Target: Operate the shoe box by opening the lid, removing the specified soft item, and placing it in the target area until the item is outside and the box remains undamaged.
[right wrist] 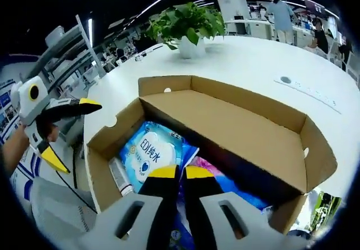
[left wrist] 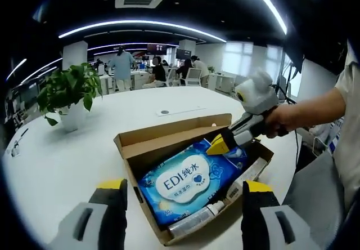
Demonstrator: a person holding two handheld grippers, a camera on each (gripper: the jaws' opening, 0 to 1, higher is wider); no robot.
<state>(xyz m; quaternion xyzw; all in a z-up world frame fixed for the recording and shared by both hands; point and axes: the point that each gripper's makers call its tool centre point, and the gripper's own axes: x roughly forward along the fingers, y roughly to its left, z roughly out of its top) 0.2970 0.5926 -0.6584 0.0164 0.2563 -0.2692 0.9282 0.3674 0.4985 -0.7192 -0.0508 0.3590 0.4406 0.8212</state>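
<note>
wipes pack (left wrist: 185, 179) lies in open box (left wrist: 169, 134) under closed right gripper (right wrist: 180, 174); left gripper (left wrist: 185, 191) open.

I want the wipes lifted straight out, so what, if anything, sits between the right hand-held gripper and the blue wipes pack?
Nothing visible does. The shoe box lid is open, and the right hand-held gripper already reaches over the blue wipes pack. A tube lies beside the pack, not over it.

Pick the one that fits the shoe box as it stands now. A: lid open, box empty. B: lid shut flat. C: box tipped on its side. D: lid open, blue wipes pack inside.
D: the shoe box has its lid folded back, and the blue wipes pack lies inside it.
</note>
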